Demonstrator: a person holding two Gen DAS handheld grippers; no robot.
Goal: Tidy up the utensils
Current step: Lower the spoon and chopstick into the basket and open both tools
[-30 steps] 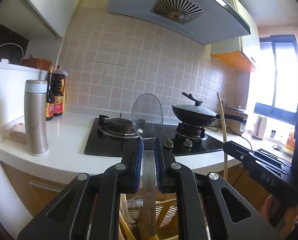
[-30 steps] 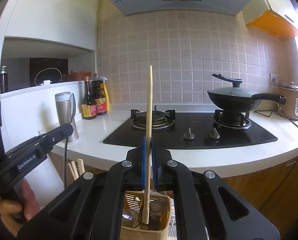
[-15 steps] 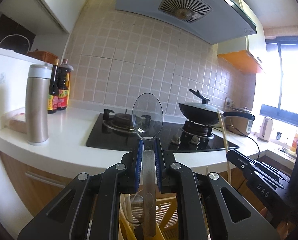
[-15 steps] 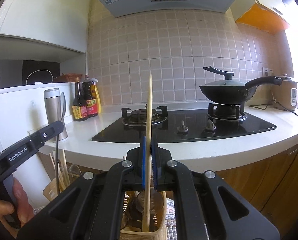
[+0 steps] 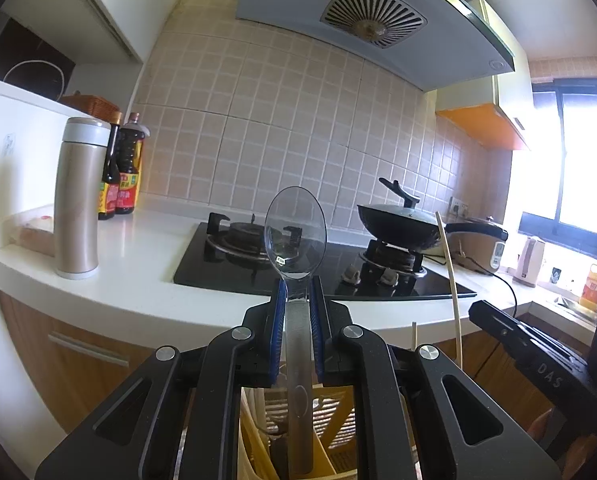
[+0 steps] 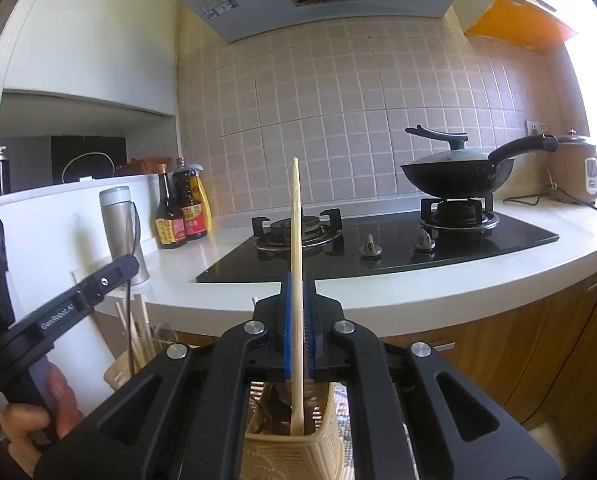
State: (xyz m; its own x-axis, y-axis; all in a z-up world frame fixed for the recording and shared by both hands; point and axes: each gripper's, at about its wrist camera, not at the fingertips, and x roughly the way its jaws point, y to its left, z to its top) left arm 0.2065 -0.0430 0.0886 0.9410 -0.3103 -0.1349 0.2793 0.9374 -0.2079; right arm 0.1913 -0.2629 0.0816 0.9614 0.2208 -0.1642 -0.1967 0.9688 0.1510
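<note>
My left gripper is shut on a clear plastic spoon, bowl up, its handle reaching down into a yellow slatted utensil basket below. My right gripper is shut on a wooden chopstick, held upright, its lower end inside a cream woven utensil basket. The chopstick and the right gripper also show in the left wrist view. The left gripper shows at the left of the right wrist view, with more chopsticks below it.
A white counter with a black gas hob lies ahead. A black wok sits on the right burner. A steel flask and sauce bottles stand at left. A rice cooker stands at right.
Both grippers have sunk lower, each still holding its utensil. The spoon handle and the chopstick's lower end now reach deeper into the baskets below.
</note>
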